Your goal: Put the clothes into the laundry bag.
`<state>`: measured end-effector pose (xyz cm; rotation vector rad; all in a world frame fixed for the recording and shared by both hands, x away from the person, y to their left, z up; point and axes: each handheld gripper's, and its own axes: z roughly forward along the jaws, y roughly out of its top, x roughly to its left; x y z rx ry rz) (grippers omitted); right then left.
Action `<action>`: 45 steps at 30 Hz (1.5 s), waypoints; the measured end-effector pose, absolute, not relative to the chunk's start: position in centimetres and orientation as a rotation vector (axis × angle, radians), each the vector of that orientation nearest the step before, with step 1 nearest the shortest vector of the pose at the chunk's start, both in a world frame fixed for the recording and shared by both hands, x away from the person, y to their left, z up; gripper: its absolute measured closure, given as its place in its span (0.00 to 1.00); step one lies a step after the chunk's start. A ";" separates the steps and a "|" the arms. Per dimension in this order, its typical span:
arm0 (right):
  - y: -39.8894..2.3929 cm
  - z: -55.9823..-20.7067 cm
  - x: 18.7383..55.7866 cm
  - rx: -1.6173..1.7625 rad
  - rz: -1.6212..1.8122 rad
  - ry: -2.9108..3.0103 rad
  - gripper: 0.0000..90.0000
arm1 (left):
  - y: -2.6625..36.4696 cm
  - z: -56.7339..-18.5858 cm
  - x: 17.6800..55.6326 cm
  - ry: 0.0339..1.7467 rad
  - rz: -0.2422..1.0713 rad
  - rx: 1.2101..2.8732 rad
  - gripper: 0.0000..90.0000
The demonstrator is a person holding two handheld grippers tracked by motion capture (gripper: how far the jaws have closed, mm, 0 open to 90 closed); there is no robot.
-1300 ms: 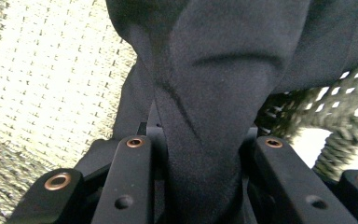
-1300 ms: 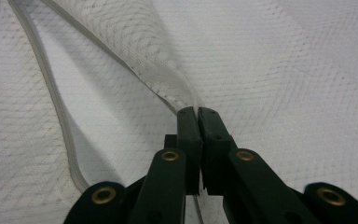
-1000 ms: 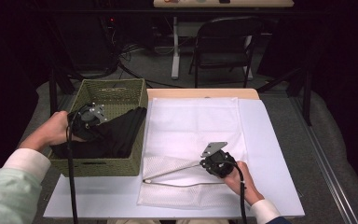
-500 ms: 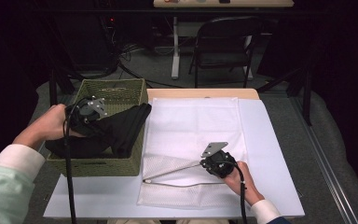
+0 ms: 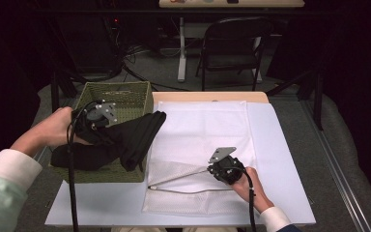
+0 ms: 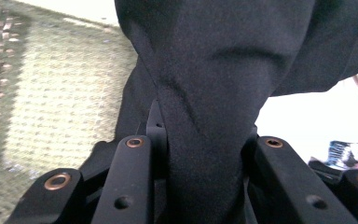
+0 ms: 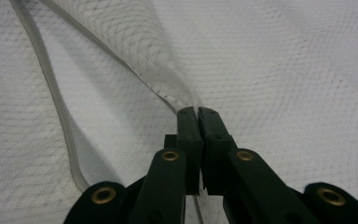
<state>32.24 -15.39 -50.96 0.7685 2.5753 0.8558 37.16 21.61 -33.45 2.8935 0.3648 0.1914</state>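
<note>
A soft black cloth [image 5: 125, 140] is pinched by the left gripper [image 6: 205, 154] above the woven basket [image 5: 121, 94]. At 5 o'clock, the mesh bag's [image 5: 198, 188] edge is clamped by the right gripper [image 7: 198, 116] on the white table [image 5: 280, 193].

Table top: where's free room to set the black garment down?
Bare strips: the table in front of the green basket, and right of the white mesh bag. The bag's far half is flat. Crowded: its near edge, pinched by the right gripper.

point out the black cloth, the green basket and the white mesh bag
black cloth [image 5: 135, 135], high view, on its draped fold
green basket [image 5: 125, 94], high view, on the far inner wall
white mesh bag [image 5: 198, 130], high view, on its flat middle
</note>
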 end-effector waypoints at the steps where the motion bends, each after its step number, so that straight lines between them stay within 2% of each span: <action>1: -15.4 -51.0 32.2 0.770 0.857 2.573 0.98 | 21.4 -33.5 37.0 0.354 0.195 2.898 0.77; 13: -15.4 -50.8 32.2 0.790 0.858 2.565 0.98 | 18.9 -34.4 35.4 0.327 0.095 2.915 0.77; 28: -15.4 -50.5 32.4 0.802 0.863 2.552 0.98 | 16.1 -35.3 32.6 0.317 0.059 2.917 0.77; 36: -15.4 -50.4 32.4 0.809 0.869 2.546 0.98 | 14.8 -37.5 31.1 0.343 0.002 2.907 0.78; 45: -15.2 -50.2 32.6 0.804 0.865 2.536 0.98 | 13.9 -39.4 30.4 0.397 -0.001 2.852 0.81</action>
